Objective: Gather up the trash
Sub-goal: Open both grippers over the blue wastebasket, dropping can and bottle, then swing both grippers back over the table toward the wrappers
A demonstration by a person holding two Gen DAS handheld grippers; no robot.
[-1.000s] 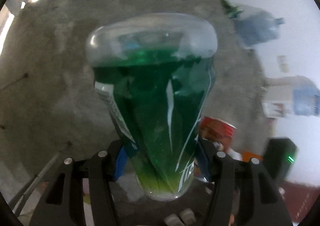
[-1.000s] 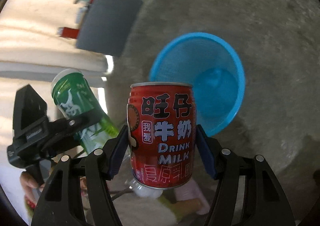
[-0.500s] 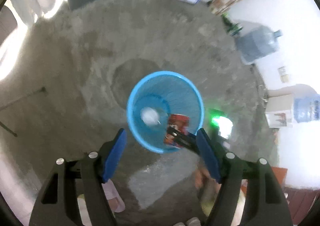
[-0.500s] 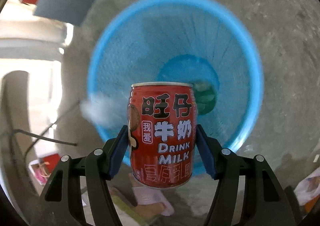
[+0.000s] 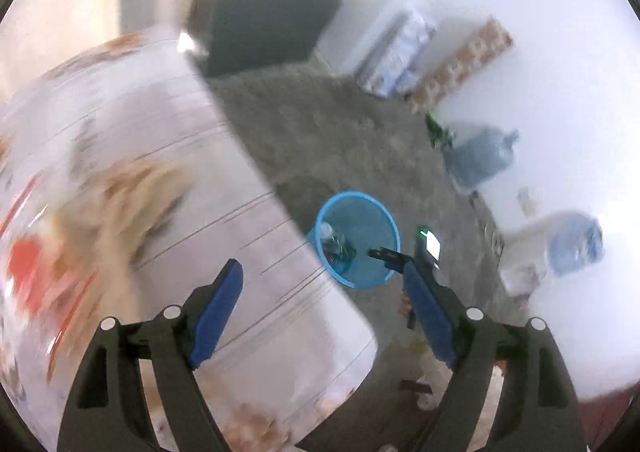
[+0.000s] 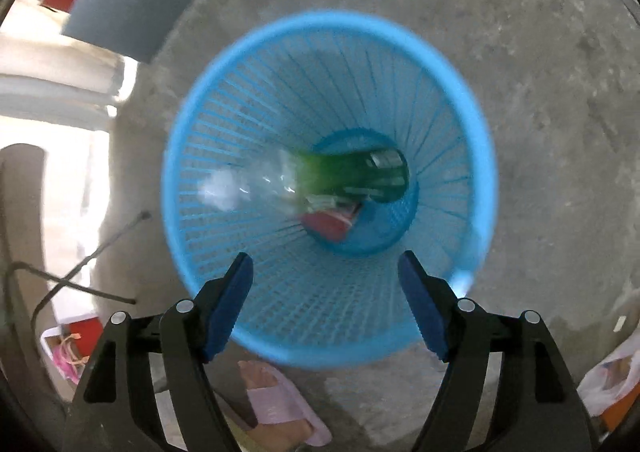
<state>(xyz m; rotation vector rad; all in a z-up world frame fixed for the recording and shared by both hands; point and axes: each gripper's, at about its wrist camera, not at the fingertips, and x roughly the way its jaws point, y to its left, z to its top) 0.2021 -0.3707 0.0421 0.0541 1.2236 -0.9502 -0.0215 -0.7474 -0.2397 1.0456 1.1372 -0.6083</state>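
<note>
A blue mesh basket (image 6: 452,92) stands on the concrete floor right below my right gripper (image 6: 326,272), which is open and empty. In it lie a green plastic bottle (image 6: 352,174) and a red milk can (image 6: 326,226). My left gripper (image 5: 320,288) is open and empty, high over a white patterned table (image 5: 168,236). In the left wrist view the basket (image 5: 378,212) is far below by the table's edge, with the bottle (image 5: 338,246) inside and the right gripper's tip (image 5: 390,254) over its rim.
A grey cabinet (image 5: 260,32) stands by the wall. Water jugs (image 5: 480,156), boxes (image 5: 396,52) and bags line the white wall. A foot in a pink slipper (image 6: 276,400) is just below the basket. Thin cables (image 6: 80,276) lie on the floor at left.
The left gripper dropped the green bottle into the basket, then swung up and away over the table. The right gripper opened and the red can fell into the basket.
</note>
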